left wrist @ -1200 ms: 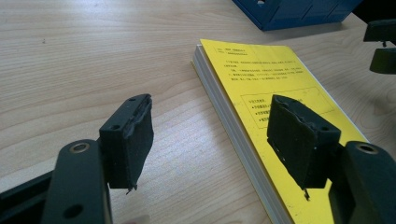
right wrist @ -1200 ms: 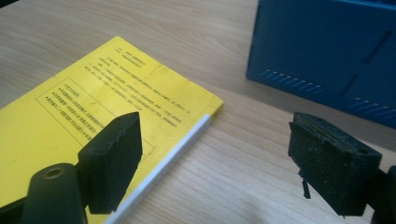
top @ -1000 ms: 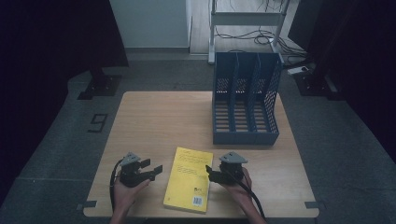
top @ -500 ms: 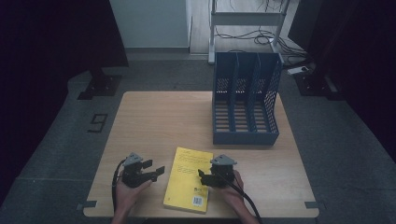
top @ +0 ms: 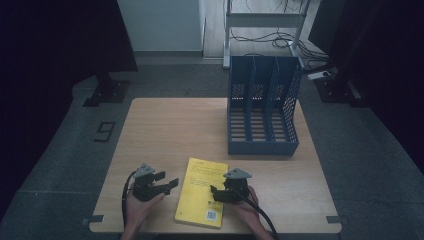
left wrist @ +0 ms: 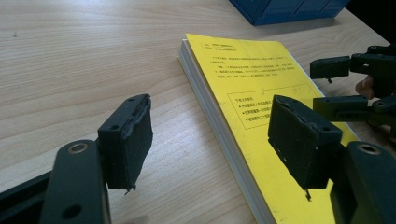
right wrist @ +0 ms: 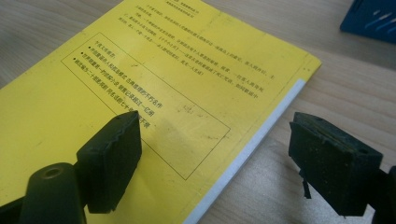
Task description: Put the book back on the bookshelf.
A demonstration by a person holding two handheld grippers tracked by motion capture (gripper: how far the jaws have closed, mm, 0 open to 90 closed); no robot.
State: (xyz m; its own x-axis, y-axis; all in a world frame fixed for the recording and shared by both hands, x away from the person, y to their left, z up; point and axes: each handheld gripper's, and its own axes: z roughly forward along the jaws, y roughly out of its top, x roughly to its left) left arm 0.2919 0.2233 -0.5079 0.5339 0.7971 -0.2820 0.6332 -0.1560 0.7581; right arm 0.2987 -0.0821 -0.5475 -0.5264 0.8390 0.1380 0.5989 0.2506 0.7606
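A yellow paperback book [top: 201,198] lies flat near the table's front edge, cover up, with printed text and a barcode. My left gripper [top: 170,184] sits on the table just left of the book, open, its jaws pointing at the page edge [left wrist: 219,135]. My right gripper [top: 216,194] is at the book's right side, open and empty. In the right gripper view one pad [right wrist: 112,158] hovers over the yellow cover [right wrist: 154,79] and the other pad [right wrist: 334,168] over bare wood past the book's edge. The left gripper view also shows the right gripper [left wrist: 334,87] across the book.
A blue three-slot file rack [top: 262,112] stands at the table's back right, its open front facing me; its corner [right wrist: 373,16] shows in the right gripper view. Bare wooden tabletop [top: 170,130] stretches to the left and middle. A metal stand with cables [top: 265,25] is behind the table.
My right gripper has shifted slightly left and nearer, so its jaws now straddle the book's right edge. The left gripper has edged a little toward the book.
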